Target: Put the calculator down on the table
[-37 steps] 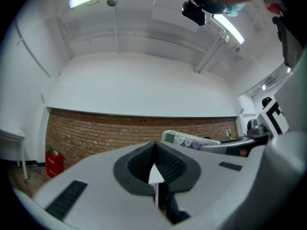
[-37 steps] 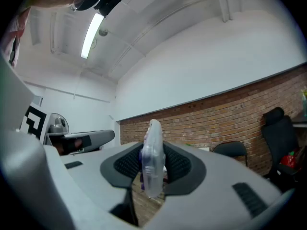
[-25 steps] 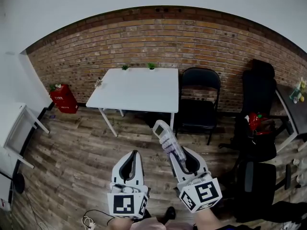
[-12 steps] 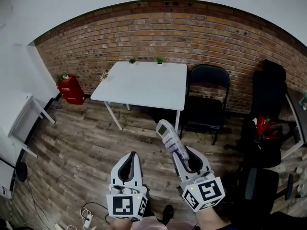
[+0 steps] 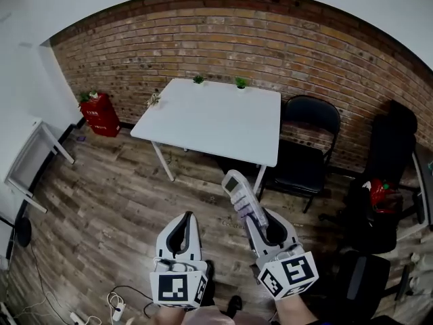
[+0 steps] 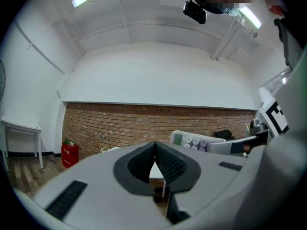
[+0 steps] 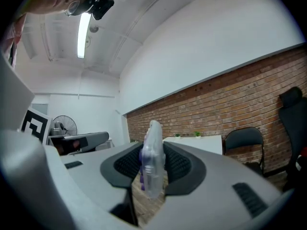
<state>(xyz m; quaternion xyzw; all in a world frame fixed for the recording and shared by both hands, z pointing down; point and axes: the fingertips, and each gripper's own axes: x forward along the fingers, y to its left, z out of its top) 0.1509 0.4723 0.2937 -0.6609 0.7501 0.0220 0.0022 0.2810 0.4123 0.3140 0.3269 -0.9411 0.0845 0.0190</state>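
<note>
Nearest, the left gripper (image 5: 187, 217) points forward with its 2 jaws pressed together, holding nothing; it seems kept aside as a spare. Beside it, the right gripper (image 5: 252, 217) has its 2 jaws partly apart, clamped on the lower end of a slim pale calculator with purple keys (image 5: 238, 193). The display end juts out past the jaw tips, probably so it can be laid flat. The calculator hangs in the air above the brown wooden floor (image 5: 108, 208), well short of the white square table (image 5: 210, 117) ahead.
</note>
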